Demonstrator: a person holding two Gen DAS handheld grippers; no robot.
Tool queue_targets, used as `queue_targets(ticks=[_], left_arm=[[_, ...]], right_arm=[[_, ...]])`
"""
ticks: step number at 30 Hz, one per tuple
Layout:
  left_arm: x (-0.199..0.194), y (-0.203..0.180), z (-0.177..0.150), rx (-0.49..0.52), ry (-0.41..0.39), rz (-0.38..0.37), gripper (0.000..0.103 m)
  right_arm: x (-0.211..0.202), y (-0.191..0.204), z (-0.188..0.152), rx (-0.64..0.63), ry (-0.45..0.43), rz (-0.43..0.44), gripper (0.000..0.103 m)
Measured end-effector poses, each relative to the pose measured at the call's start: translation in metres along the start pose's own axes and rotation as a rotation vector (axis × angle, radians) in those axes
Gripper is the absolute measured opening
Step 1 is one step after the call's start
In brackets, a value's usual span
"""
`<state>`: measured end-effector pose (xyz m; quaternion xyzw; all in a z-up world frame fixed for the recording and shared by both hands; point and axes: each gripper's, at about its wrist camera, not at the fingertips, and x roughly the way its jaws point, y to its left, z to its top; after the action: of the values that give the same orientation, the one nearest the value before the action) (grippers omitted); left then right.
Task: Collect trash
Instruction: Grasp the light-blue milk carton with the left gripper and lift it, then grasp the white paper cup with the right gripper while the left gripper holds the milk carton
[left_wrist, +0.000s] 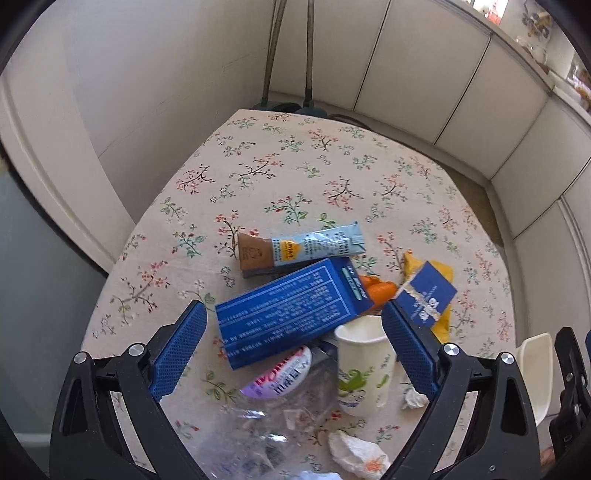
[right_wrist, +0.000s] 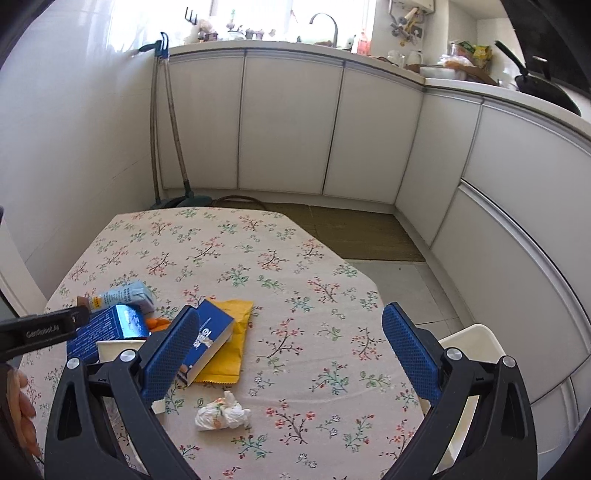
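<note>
Paper cup (left_wrist: 364, 363) upright only in left view, kitchen counter (right_wrist: 461, 79) only in right, both jaws wide.

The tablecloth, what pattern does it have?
The tablecloth is cream with small floral sprigs in red, green and dark brown, clearest in the right wrist view.

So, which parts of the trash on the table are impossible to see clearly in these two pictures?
- Paper cup: in the right wrist view, mostly hidden behind a finger of the right tool.
- Clear plastic bag: left wrist view, cut off by the bottom edge.
- Orange piece: largely covered by the big blue box.
- Print on that box: too small to read.
</note>
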<state>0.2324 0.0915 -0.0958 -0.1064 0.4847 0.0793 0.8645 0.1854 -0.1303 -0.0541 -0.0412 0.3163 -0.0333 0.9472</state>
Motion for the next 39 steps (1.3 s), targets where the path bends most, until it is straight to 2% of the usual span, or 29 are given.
queue_targets(ticks=[7, 13, 16, 21, 24, 26, 30, 34, 39], left_arm=[[0.040, -0.012, 0.034, 0.230, 0.089, 0.051, 0.089], [0.077, -0.032, 0.047, 0.387, 0.180, 0.074, 0.083], [0.096, -0.033, 0.050, 0.398, 0.229, 0.079, 0.071], [0.108, -0.027, 0.054, 0.356, 0.260, 0.049, 0.035], [0.100, -0.014, 0.055, 0.327, 0.212, 0.043, 0.025], [0.087, -0.004, 0.055, 0.293, 0.159, 0.023, 0.022], [0.047, 0.011, 0.057, 0.239, 0.026, -0.004, 0.022], [-0.001, 0.025, 0.056, 0.166, -0.089, -0.071, 0.022], [-0.046, 0.036, 0.042, 0.079, -0.158, -0.140, 0.022]], right_arm=[[0.013, 0.022, -0.007, -0.079, 0.047, 0.038, 0.096], [0.023, 0.037, -0.012, -0.137, 0.098, 0.142, 0.096], [0.029, 0.046, -0.015, -0.157, 0.143, 0.208, 0.096], [0.041, 0.065, -0.026, -0.214, 0.218, 0.299, 0.096], [0.044, 0.077, -0.033, -0.265, 0.244, 0.334, 0.096], [0.044, 0.083, -0.036, -0.286, 0.251, 0.347, 0.096], [0.046, 0.092, -0.040, -0.313, 0.269, 0.367, 0.096], [0.053, 0.095, -0.042, -0.292, 0.321, 0.407, 0.096], [0.060, 0.102, -0.043, -0.259, 0.371, 0.449, 0.096]])
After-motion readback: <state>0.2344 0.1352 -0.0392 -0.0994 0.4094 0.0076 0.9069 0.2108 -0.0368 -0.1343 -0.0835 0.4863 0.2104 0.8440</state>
